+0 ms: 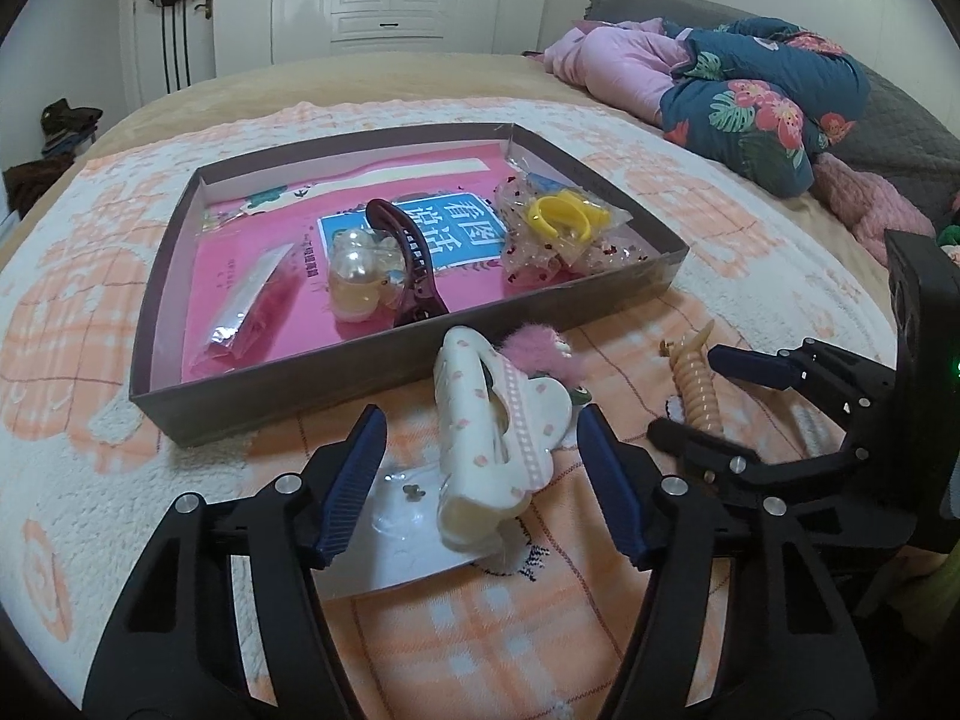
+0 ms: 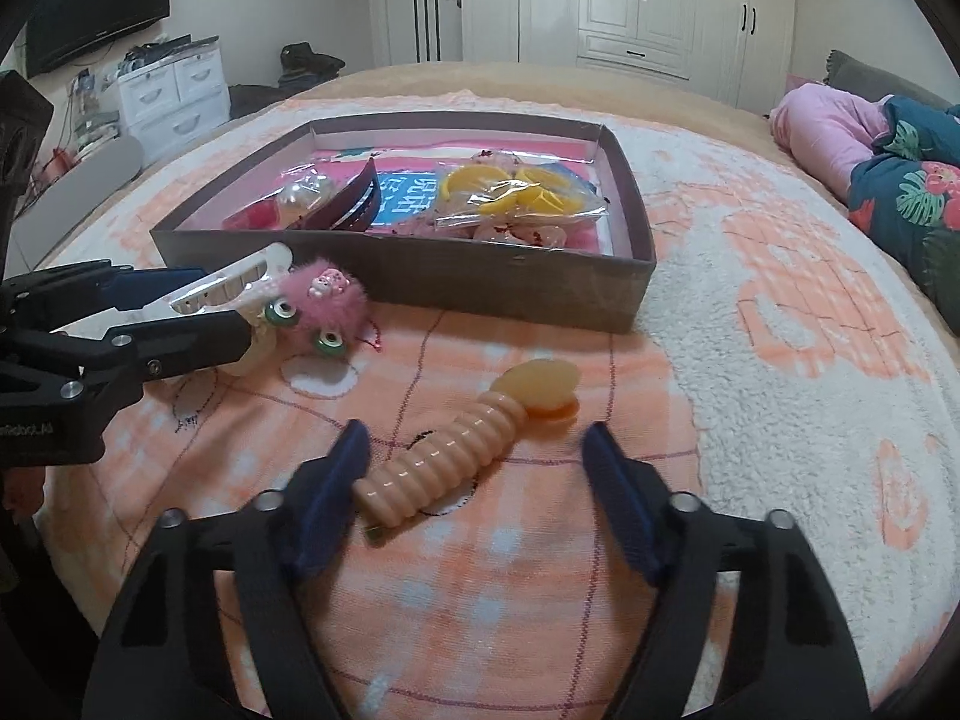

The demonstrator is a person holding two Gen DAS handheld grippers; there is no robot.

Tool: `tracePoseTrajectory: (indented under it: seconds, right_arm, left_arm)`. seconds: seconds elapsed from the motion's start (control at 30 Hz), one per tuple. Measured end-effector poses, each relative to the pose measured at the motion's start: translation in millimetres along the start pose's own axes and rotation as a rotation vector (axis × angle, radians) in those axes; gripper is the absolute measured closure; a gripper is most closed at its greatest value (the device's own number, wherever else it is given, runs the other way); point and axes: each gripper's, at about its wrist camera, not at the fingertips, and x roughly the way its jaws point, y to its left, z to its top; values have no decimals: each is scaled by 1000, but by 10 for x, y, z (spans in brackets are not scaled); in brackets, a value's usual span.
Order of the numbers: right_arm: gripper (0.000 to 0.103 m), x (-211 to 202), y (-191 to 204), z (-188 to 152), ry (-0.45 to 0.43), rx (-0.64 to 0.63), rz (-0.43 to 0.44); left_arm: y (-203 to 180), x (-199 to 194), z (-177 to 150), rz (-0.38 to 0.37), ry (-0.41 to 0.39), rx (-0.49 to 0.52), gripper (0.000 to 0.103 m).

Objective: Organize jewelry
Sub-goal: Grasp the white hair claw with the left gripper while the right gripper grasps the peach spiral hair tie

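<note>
A shallow brown box on the bed holds a dark hair clip, a clear bottle, a bagged yellow bracelet and a small pink packet. My left gripper is open around a cream dotted claw clip in front of the box. A pink fuzzy clip lies behind it. My right gripper is open around a peach ribbed hair clip.
A clear plastic card lies under the claw clip. A bundle of pink and floral bedding lies on the bed at the right. Wardrobes stand behind the bed. A white drawer unit stands at the left.
</note>
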Motion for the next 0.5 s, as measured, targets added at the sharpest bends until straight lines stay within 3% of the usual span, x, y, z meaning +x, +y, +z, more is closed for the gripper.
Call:
tracePoseTrajectory:
  seconds: [0.13, 0.2, 0.27, 0.37, 0.5]
  right_arm:
    - [70, -19, -48, -1, 0, 0, -1]
    - [70, -36, -87, -3, 0, 8, -4]
    - [83, -53, -120, -4, 2, 31, -2]
    - [86, -78, -164, -9, 0, 51, -3]
    - [86, -124, -191, -9, -11, 65, 3]
  left_arm:
    - [-9, 40, 13, 1, 8, -1, 53]
    - [-9, 49, 6, 1, 13, -1, 57]
    - [-10, 62, 7, -2, 18, 1, 60]
    - [-30, 67, 6, -12, 22, 9, 68]
    - [-70, 65, -7, 9, 25, 34, 69]
